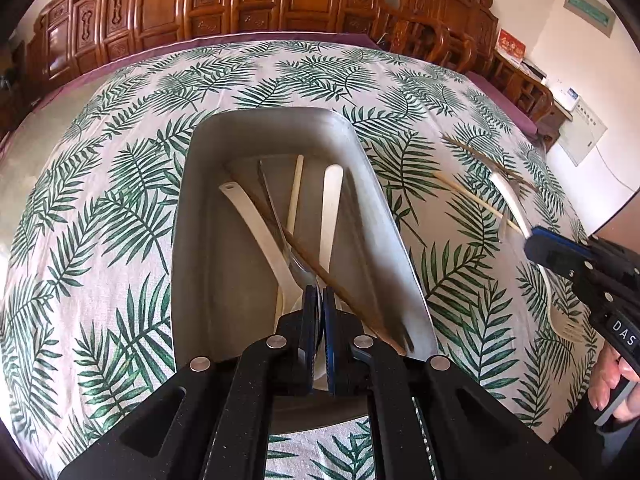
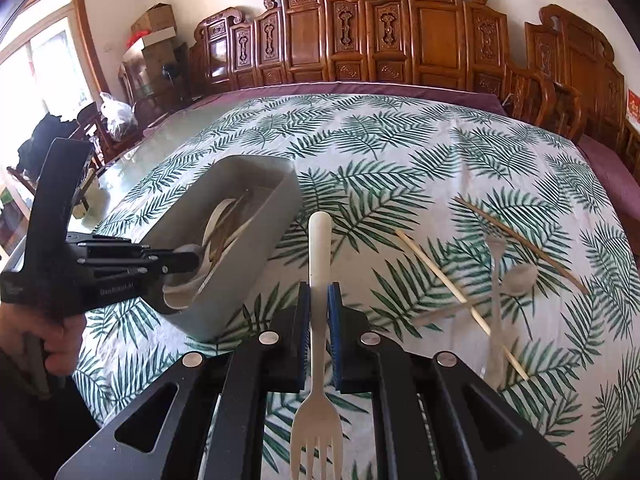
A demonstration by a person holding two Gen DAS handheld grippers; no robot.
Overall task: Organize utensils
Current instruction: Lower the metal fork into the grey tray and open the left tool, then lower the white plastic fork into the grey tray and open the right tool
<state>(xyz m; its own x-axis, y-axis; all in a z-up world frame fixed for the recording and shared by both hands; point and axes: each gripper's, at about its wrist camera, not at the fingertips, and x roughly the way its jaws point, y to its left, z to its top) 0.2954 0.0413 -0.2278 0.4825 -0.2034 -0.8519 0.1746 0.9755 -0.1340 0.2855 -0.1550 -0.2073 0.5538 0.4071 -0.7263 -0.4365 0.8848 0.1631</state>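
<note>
Fork (image 2: pixel 318 320) clamped between right gripper (image 2: pixel 318 304) jaws

At lower centre the right gripper (image 2: pixel 319 304) pinches a white plastic fork (image 2: pixel 318 340), tines toward the camera. At left, the left gripper (image 2: pixel 192 258) reaches into the grey bin (image 2: pixel 256 248) of utensils. Two chopsticks (image 2: pixel 440 276) and clear cutlery (image 2: pixel 496 300) lie at right on the leaf-print cloth (image 2: pixel 380 148).
</note>
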